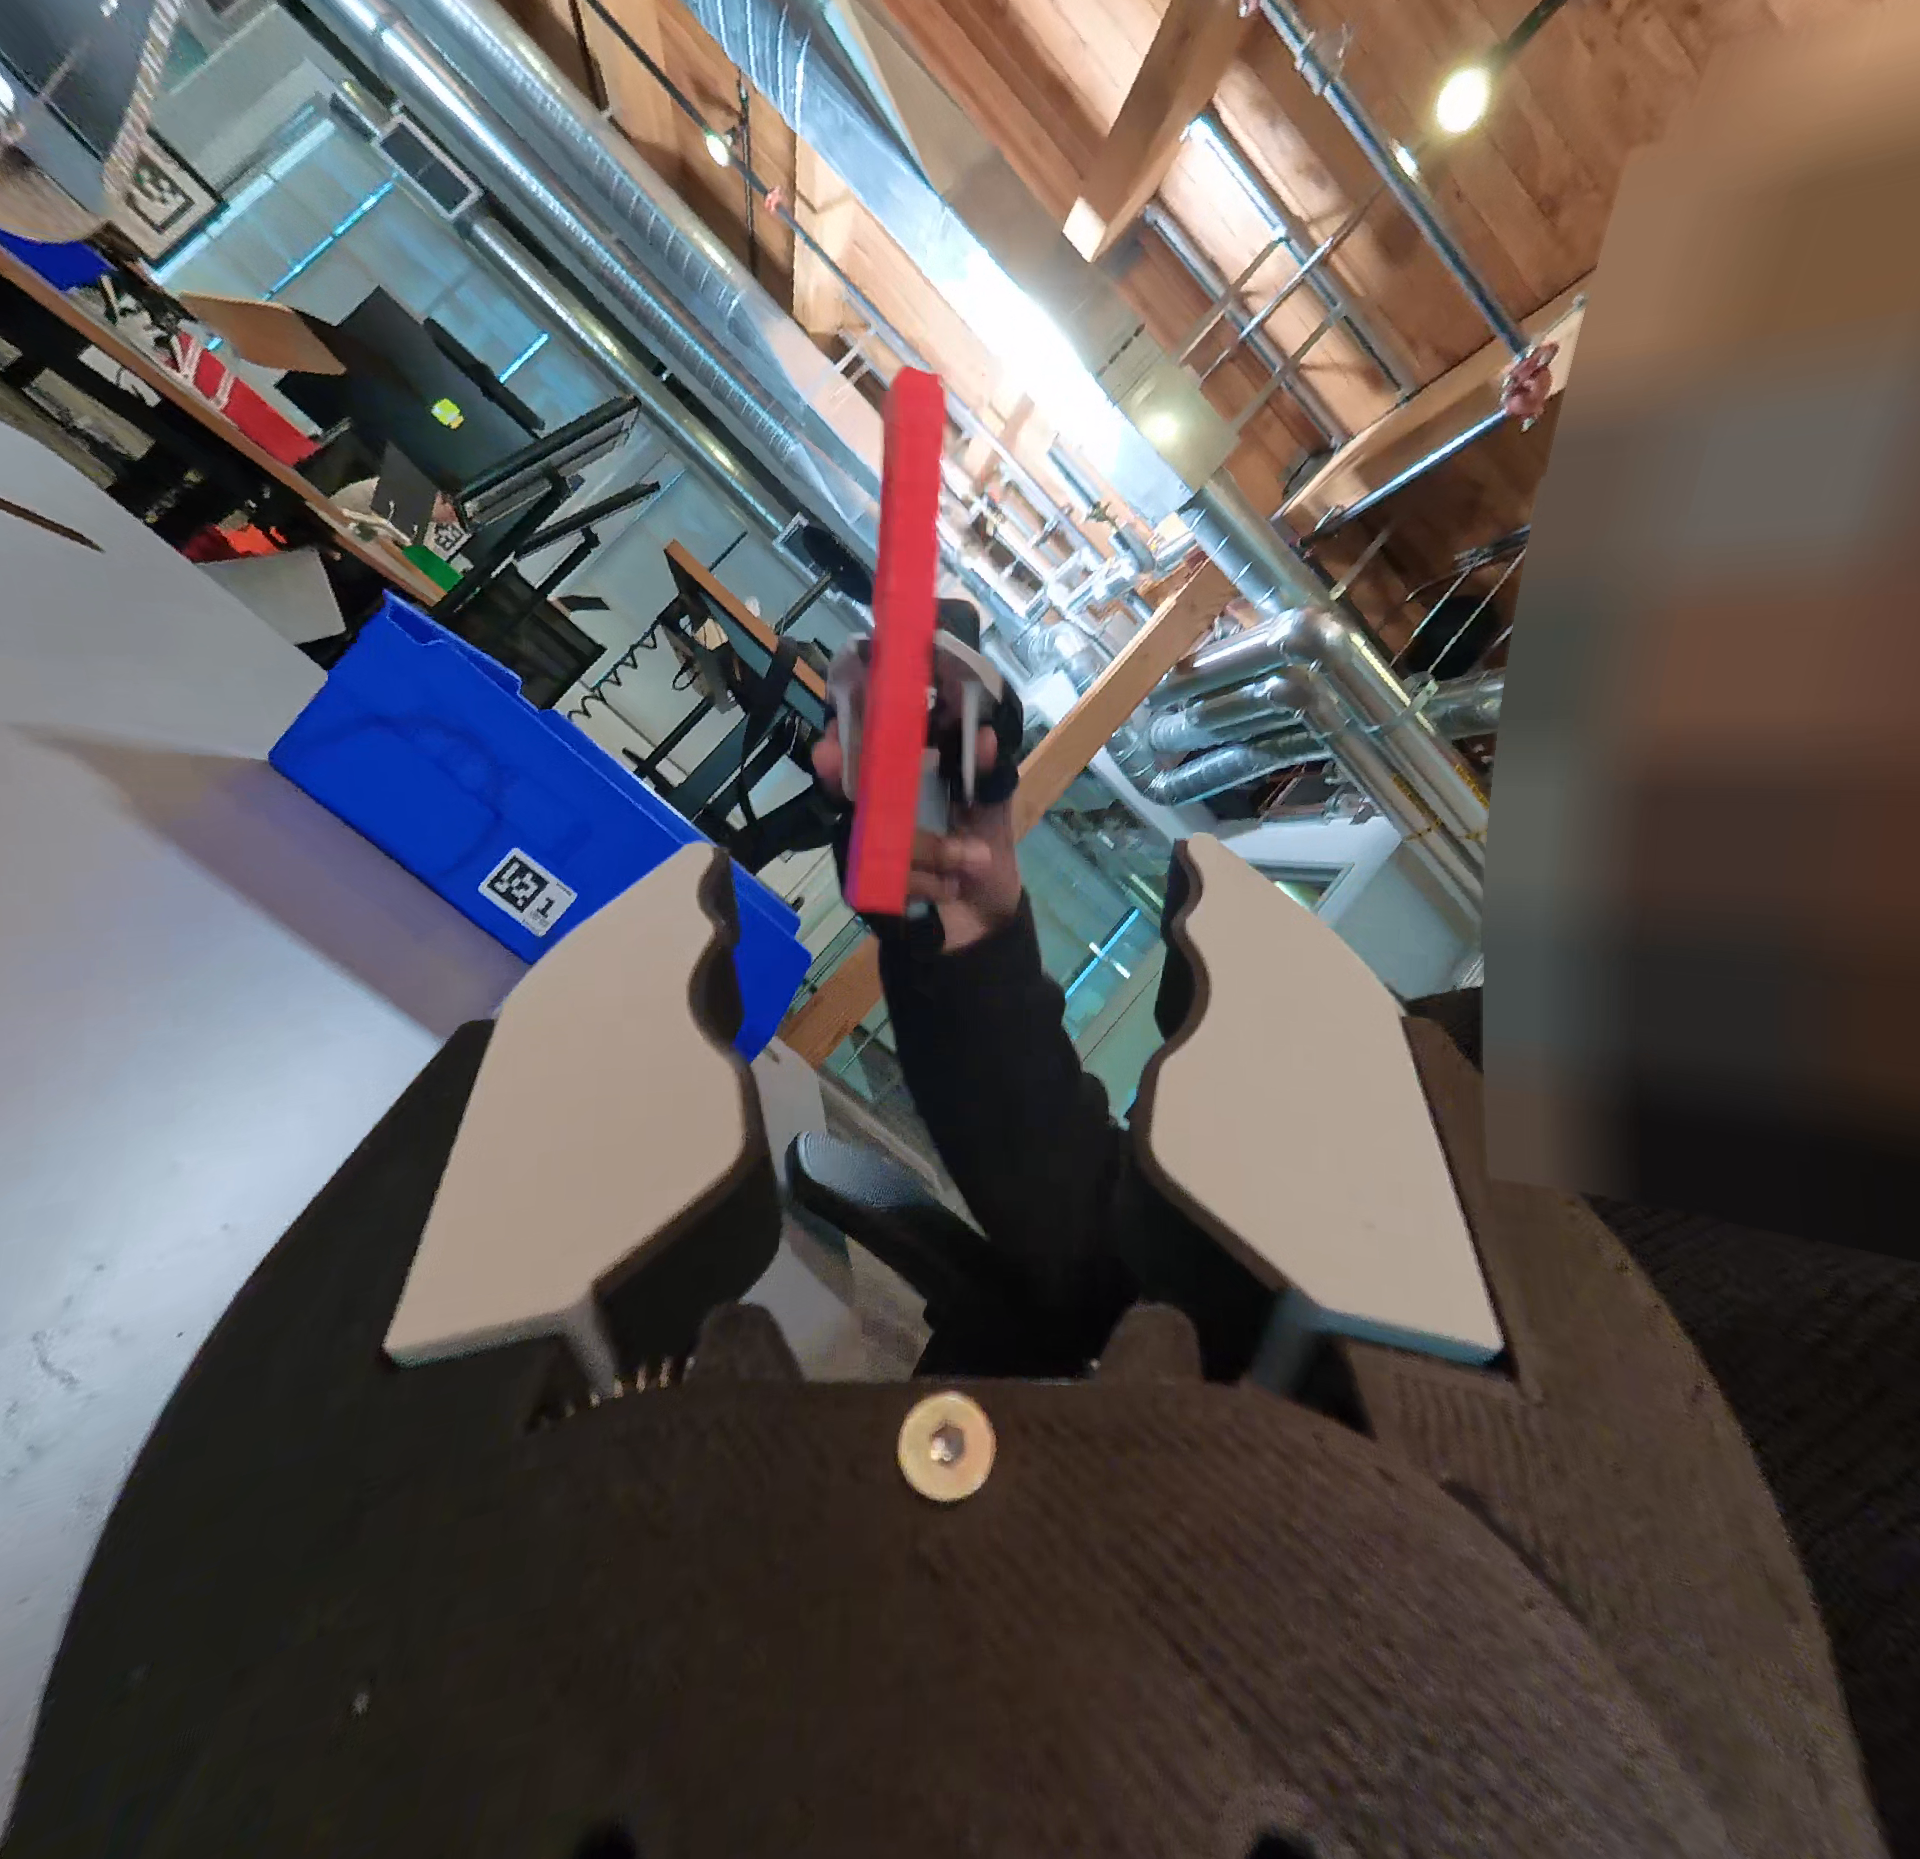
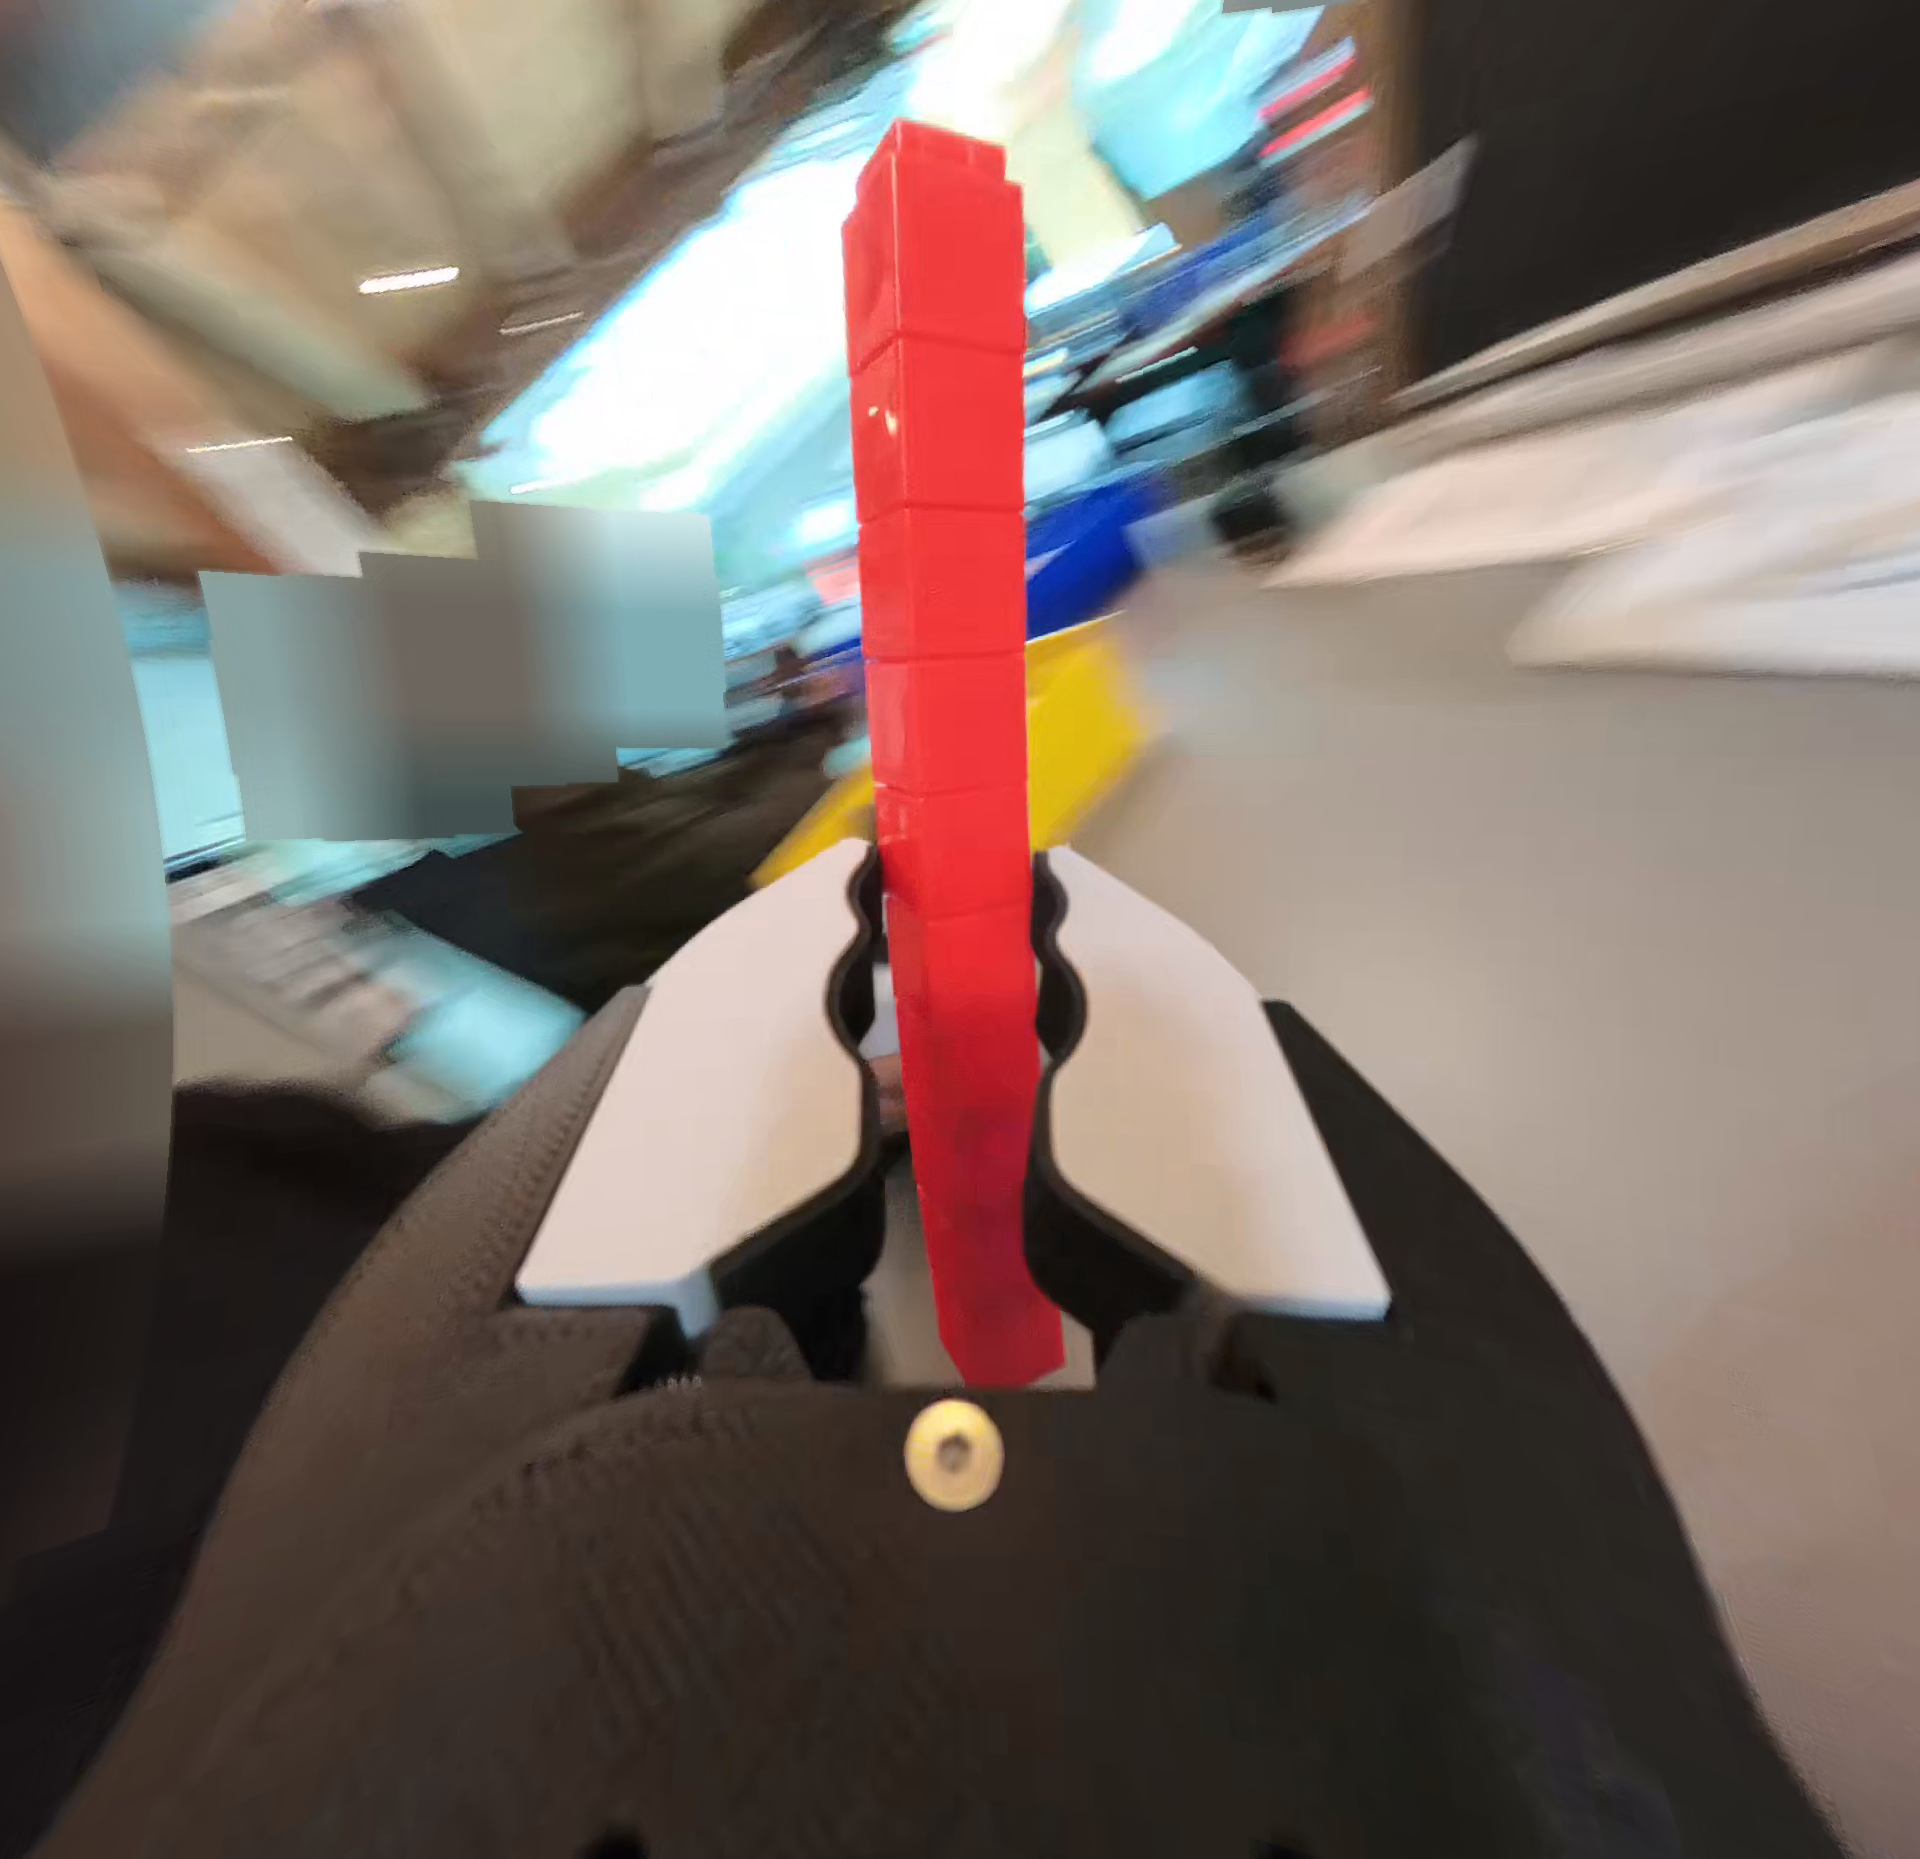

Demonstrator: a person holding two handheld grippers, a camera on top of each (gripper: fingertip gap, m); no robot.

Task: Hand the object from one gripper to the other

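Your right gripper (image 2: 956, 936) is squeezing the red bar (image 2: 940, 583) low down; your left gripper (image 1: 951, 936) is waiting wide open. It looks light, stiff and slick, so grab its free top.

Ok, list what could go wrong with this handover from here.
1. The right gripper clamps only the low end of the red bar; most of it sticks out, so a bump from the left gripper could lever it loose.
2. The left gripper is open and short of the bar; shutting now would probably miss.
3. The bar looks built of joined blocks; a sideways push might break it.
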